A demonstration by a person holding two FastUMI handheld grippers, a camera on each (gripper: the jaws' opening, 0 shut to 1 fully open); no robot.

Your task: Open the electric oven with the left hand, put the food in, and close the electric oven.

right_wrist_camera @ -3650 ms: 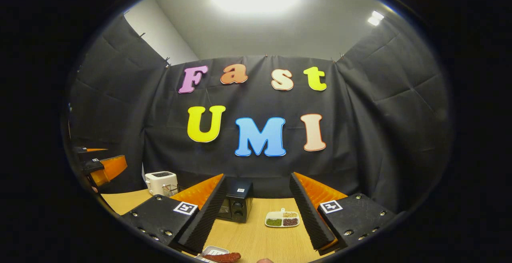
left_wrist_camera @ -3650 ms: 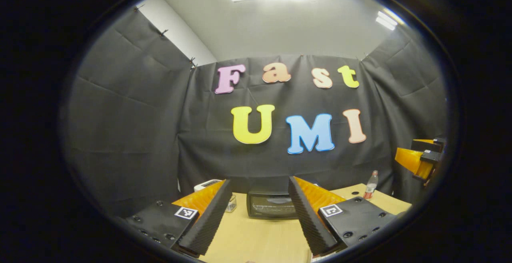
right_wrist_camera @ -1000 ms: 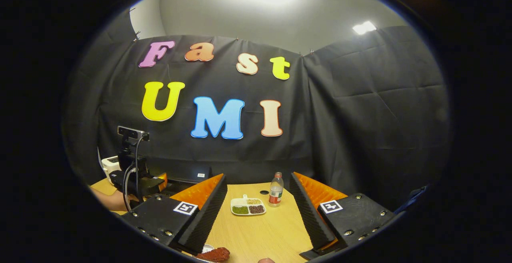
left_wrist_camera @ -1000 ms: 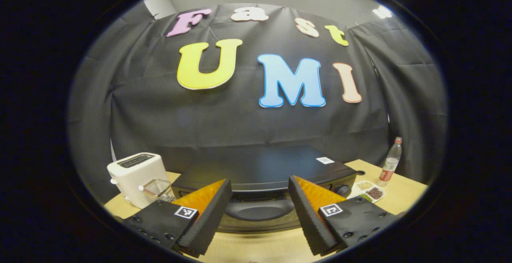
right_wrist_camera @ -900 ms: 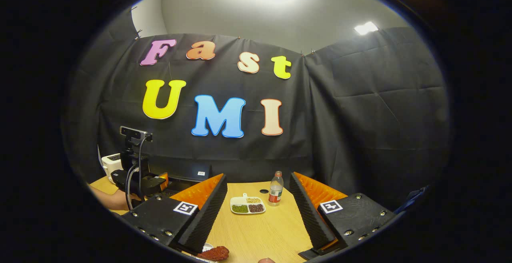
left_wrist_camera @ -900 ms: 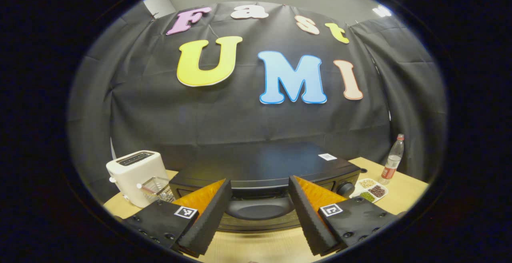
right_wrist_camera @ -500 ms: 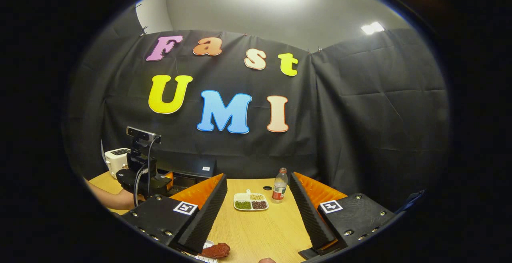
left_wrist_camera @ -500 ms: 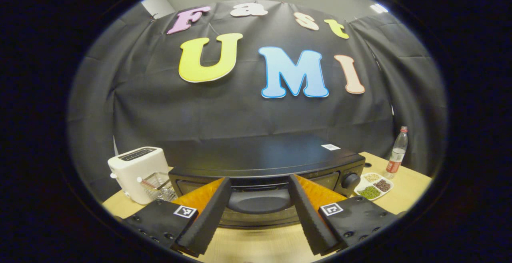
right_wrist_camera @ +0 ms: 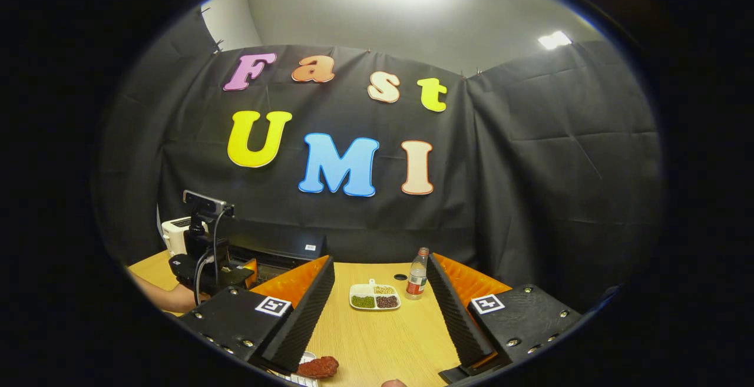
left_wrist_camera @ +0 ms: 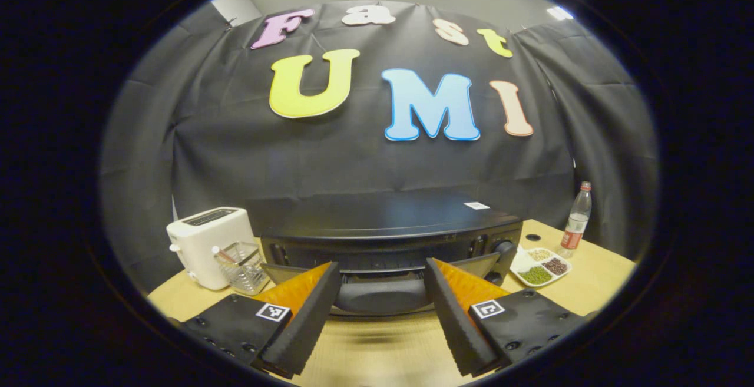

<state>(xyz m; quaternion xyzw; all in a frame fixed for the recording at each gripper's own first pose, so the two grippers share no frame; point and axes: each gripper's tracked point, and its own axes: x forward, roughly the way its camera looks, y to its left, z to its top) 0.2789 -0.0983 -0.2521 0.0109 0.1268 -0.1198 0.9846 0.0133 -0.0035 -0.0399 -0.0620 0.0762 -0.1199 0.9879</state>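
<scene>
The left gripper [left_wrist_camera: 382, 293] sits spread wide either side of the electric oven's [left_wrist_camera: 389, 228] door handle [left_wrist_camera: 382, 294], gripping nothing, door barely cracked, so it may slip off, while the right gripper [right_wrist_camera: 380, 310] hangs open, empty, above the food [right_wrist_camera: 318, 367].

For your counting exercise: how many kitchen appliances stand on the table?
2: a black oven in the middle, and a white toaster to its left beside a clear container. Others may be hidden.
</scene>
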